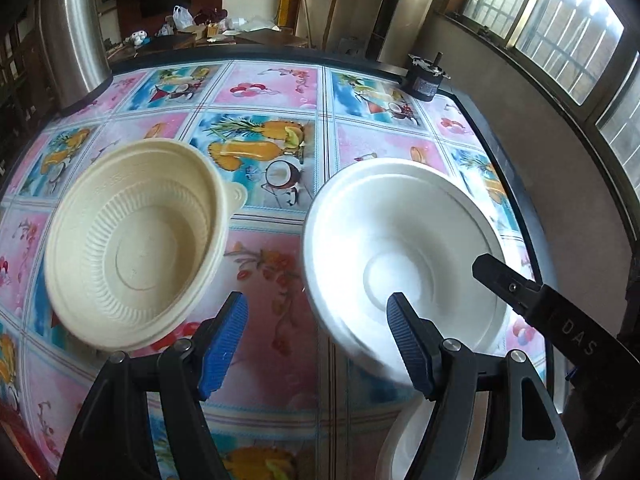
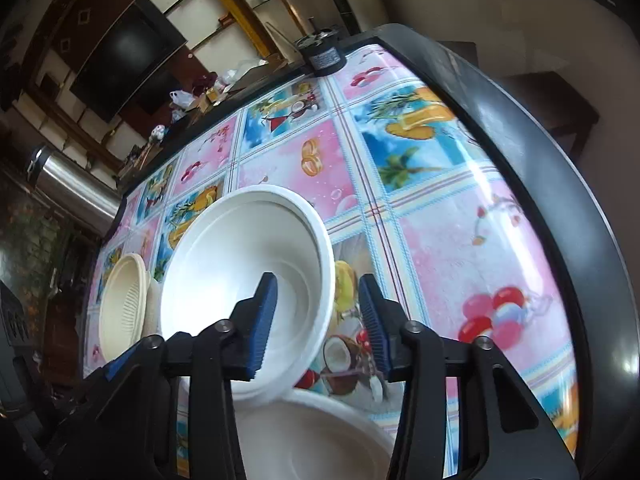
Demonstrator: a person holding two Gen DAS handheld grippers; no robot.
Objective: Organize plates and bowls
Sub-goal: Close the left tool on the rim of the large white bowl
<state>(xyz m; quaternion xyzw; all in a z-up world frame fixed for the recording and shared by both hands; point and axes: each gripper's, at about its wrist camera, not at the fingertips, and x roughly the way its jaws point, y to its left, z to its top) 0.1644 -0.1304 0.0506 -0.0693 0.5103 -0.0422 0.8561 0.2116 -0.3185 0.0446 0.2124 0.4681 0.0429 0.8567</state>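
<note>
The right claw [image 2: 318, 320] stands apart, the white bowl's [image 2: 224, 264] rim between its pads, untouched. The left claw [image 1: 316, 336] gapes empty; cream bowl [image 1: 136, 240] to its left.

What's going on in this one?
A person holding a gripper in each hand is sorting dishes on a table with a fruit-print cloth. The right gripper straddles the near rim of a white bowl, one finger inside and one outside, not visibly pinching it. The left gripper hangs open and empty between that bowl and a cream bowl. Another white dish lies at the near edge.
</note>
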